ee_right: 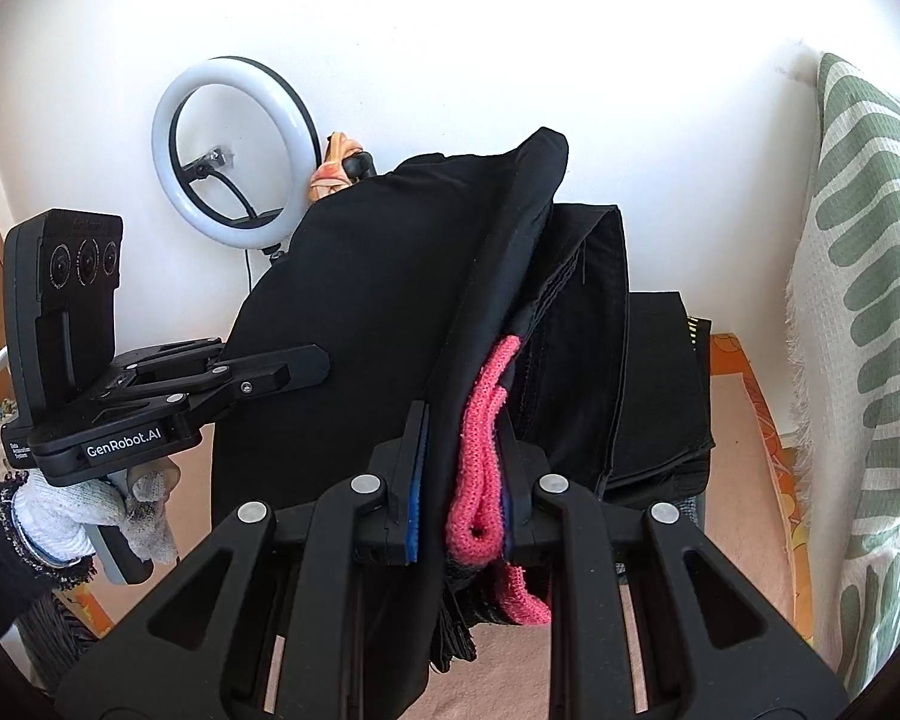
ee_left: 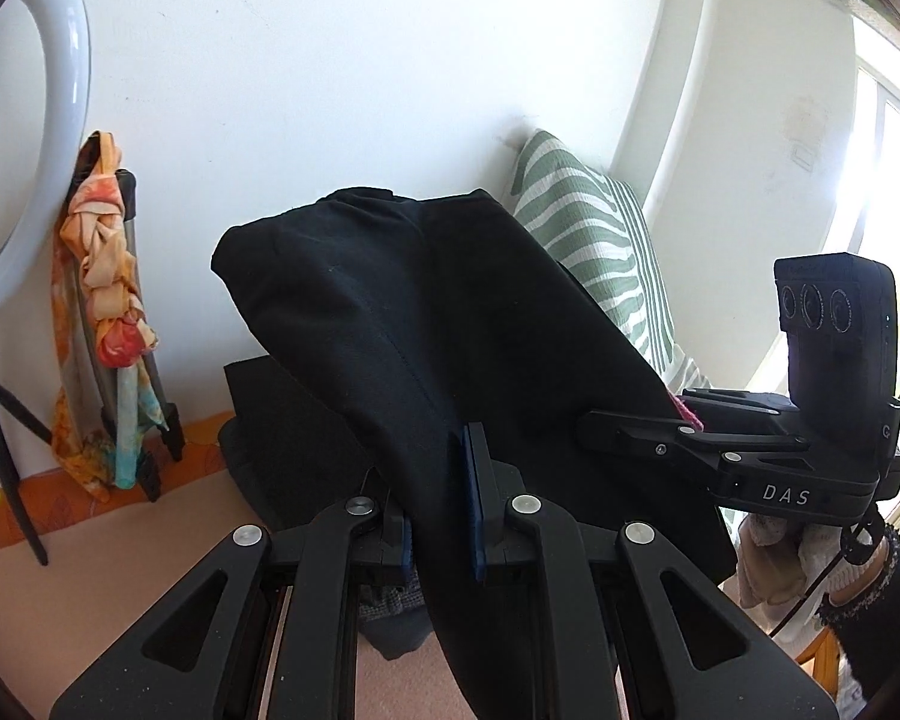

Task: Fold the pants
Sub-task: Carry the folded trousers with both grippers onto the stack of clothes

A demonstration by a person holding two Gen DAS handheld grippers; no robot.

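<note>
While both grippers hold the black pants (ee_left: 390,300) lifted off the bed (ee_left: 120,570), a fold looks to be in hand. The left gripper (ee_left: 441,516) is clamped on one edge of the cloth; the right gripper (ee_right: 462,480) is clamped on the waistband with its pink drawstring (ee_right: 480,468). Both point forward and slightly down, side by side. Next, the raised edge probably needs laying evenly over the darker folded stack (ee_right: 660,384) beneath.
</note>
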